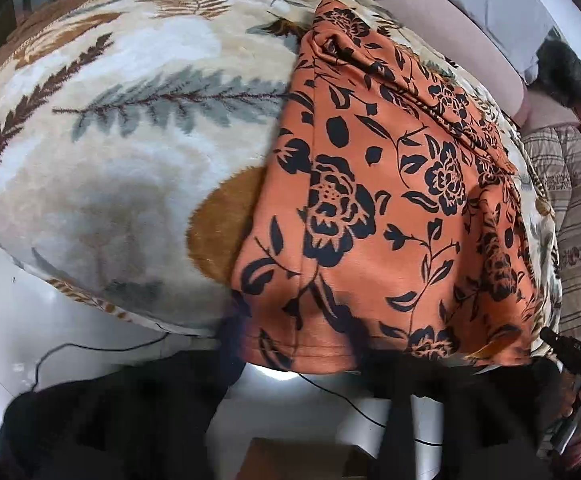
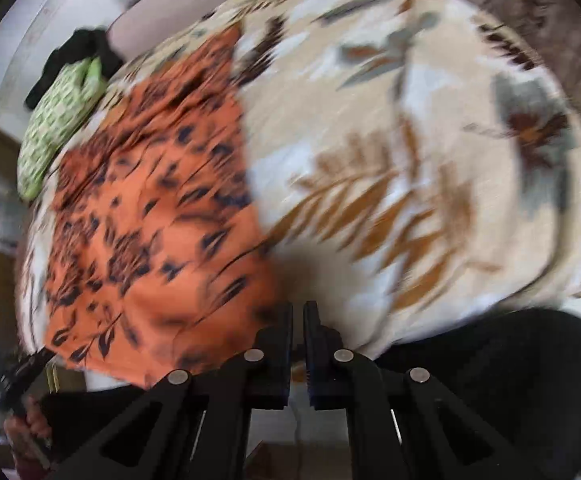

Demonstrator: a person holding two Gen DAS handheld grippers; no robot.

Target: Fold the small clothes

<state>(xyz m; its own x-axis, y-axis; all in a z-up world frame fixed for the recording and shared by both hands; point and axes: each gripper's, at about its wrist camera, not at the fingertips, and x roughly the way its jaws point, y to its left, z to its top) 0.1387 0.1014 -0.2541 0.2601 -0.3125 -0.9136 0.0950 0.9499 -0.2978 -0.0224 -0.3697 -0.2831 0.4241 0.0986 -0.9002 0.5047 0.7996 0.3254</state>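
Right wrist view is smeared with blur, but the right gripper (image 2: 298, 312) shows clear enough: jaws pressed together at the orange cloth's (image 1: 386, 200) near corner, though whether fabric is pinched, I can't tell. The left gripper's (image 1: 294, 344) fingers are dark blurs, spread wide over the cloth's near hem. The cloth lies flat on the blanket (image 1: 110, 140), reaching its near edge; bare blanket lies open on either side.

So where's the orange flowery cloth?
The orange flowery cloth lies on the leaf-print blanket, right of middle in the left wrist view, its hem at the bed's near edge.
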